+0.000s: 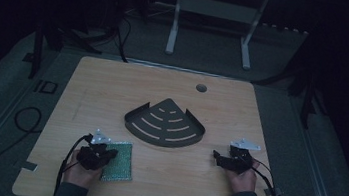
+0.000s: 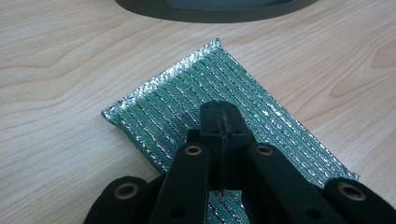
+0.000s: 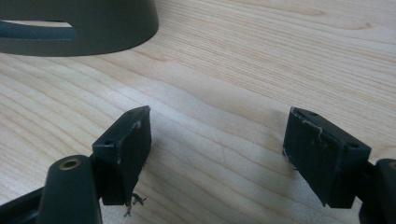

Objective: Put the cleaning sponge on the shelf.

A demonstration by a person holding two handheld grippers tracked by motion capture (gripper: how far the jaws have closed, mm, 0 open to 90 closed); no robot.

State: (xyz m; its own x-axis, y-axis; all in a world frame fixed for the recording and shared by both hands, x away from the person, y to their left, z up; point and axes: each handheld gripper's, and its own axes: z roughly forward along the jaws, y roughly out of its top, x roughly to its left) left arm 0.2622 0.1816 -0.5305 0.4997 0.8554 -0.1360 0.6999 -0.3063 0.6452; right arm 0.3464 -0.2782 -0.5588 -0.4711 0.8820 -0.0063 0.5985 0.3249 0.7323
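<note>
Our left tool [image 2: 219, 112], lower centre of its view, has its jaws together above the green scouring pad [image 2: 187, 98] on the table [image 2: 56, 56]. Our right tool [image 3: 217, 144] stands apart over bare wood.

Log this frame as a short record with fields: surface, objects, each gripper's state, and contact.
surface: wooden table with a round hole near its far edge
objects: green scouring pad with silvery stripes, lying flat; dark fan-shaped slotted tray at the table's centre
left gripper: jaws shut, tips over the scouring pad; whether they pinch it cannot be told
right gripper: jaws open, nothing between them, bare wood below
contact: pad lies apart from the tray, on the near side by the person's left hand
</note>
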